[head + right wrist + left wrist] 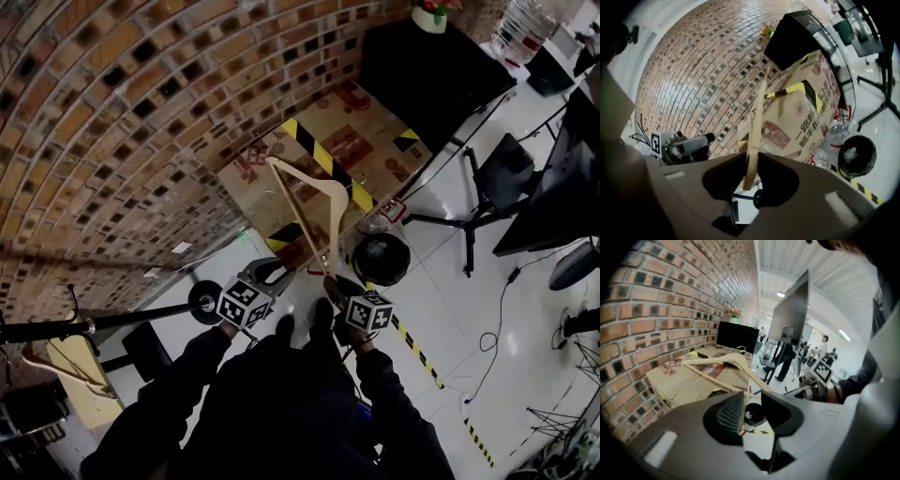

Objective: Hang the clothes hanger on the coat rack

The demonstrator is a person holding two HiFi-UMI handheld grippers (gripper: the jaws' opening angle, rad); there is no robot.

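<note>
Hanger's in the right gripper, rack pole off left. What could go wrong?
1. The right gripper pinches the wooden hanger only at one arm's tip; the long overhang could pivot or slip.
2. Its hook end is over the cardboard box near the brick wall; swinging toward the rack pole might clip either.
3. The left gripper is open and empty, so nothing steadies it.

Brick wall (112, 112), glossy white floor (450, 309)
</note>
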